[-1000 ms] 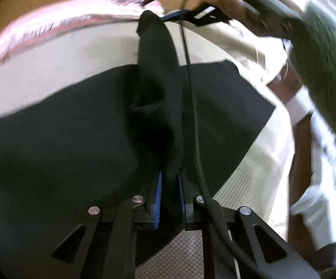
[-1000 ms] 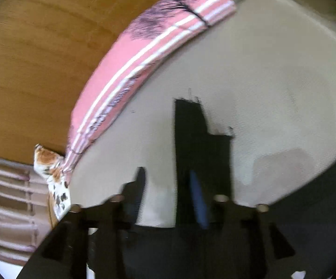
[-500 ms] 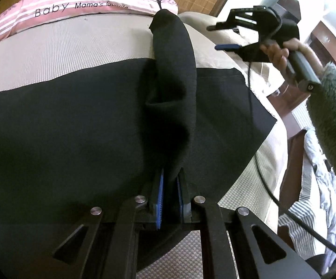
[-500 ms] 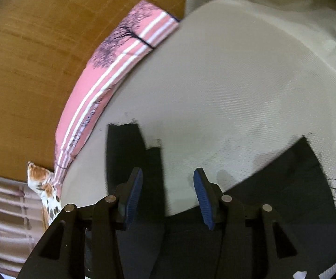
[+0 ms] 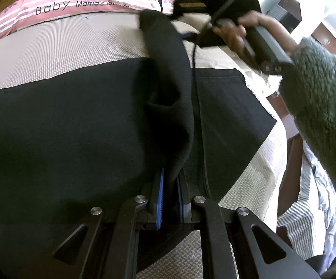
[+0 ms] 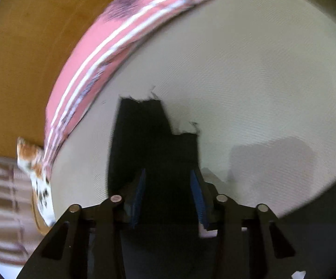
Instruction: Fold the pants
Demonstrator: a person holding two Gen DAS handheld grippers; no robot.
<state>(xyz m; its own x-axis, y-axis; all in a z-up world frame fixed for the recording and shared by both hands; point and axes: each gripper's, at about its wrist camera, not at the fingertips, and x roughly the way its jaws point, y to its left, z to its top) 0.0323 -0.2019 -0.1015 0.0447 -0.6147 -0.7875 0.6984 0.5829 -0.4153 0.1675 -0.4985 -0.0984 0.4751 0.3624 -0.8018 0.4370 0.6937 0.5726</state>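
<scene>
Black pants (image 5: 74, 139) lie spread flat across a beige bed (image 5: 63, 46), filling the left and centre of the left wrist view, with a pink striped pillow (image 5: 51, 7) printed "Baby" along the upper left edge. At lower centre the left tool (image 5: 169, 200) has its blue pads pressed together on a raised ridge of the black cloth, which runs up the middle of the frame as a lifted band. At upper right the right tool (image 5: 191, 23), gripped by a hand (image 5: 242, 32) in a green fuzzy sleeve (image 5: 319, 88), meets the far end of that band.

In the right wrist view the right tool (image 6: 168, 193) shows black cloth lying between its blue pads, which stand somewhat apart; blur makes it impossible to tell whether they pinch it.

The fold appears to be in its early part: one edge is lifted along its length, nothing yet laid over, and the pants lie mostly unfolded.
</scene>
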